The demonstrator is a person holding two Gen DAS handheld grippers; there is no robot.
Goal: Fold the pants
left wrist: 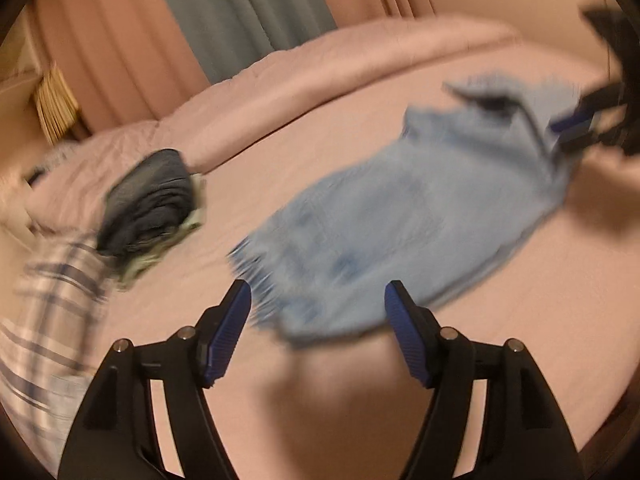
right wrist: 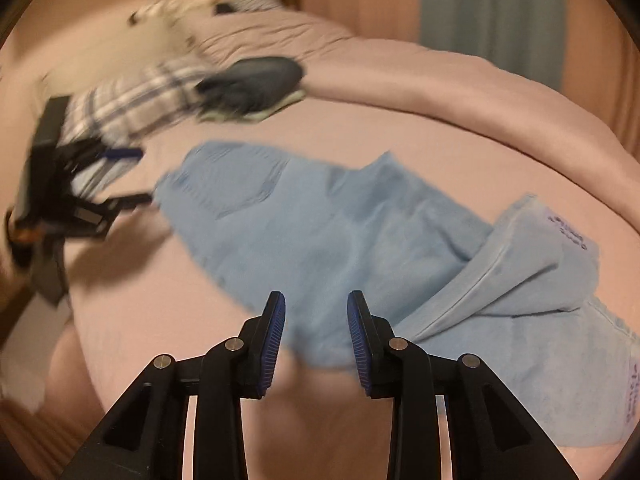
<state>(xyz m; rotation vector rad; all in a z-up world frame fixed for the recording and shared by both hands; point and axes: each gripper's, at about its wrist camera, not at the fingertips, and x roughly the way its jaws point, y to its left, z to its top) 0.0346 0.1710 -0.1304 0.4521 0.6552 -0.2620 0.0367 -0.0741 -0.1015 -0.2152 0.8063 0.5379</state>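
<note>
Light blue pants (left wrist: pixel 404 220) lie on the pink bed sheet (left wrist: pixel 360 400), partly folded, with a leg turned back over itself in the right wrist view (right wrist: pixel 532 264). My left gripper (left wrist: pixel 318 300) is open and empty, hovering just above the near edge of the pants. My right gripper (right wrist: pixel 316 312) is open and empty, above the pants' near edge (right wrist: pixel 320 240). The right gripper also shows at the far right of the left wrist view (left wrist: pixel 576 128), and the left gripper at the left of the right wrist view (right wrist: pixel 140 178). Both views are motion-blurred.
A dark folded garment (left wrist: pixel 152 200) lies on a pale cloth beside a plaid pillow (left wrist: pixel 52 300). A rolled pink duvet (left wrist: pixel 320 76) runs along the far side of the bed. Curtains (left wrist: pixel 240 12) hang behind. The bed edge drops off at lower left in the right wrist view (right wrist: pixel 36 340).
</note>
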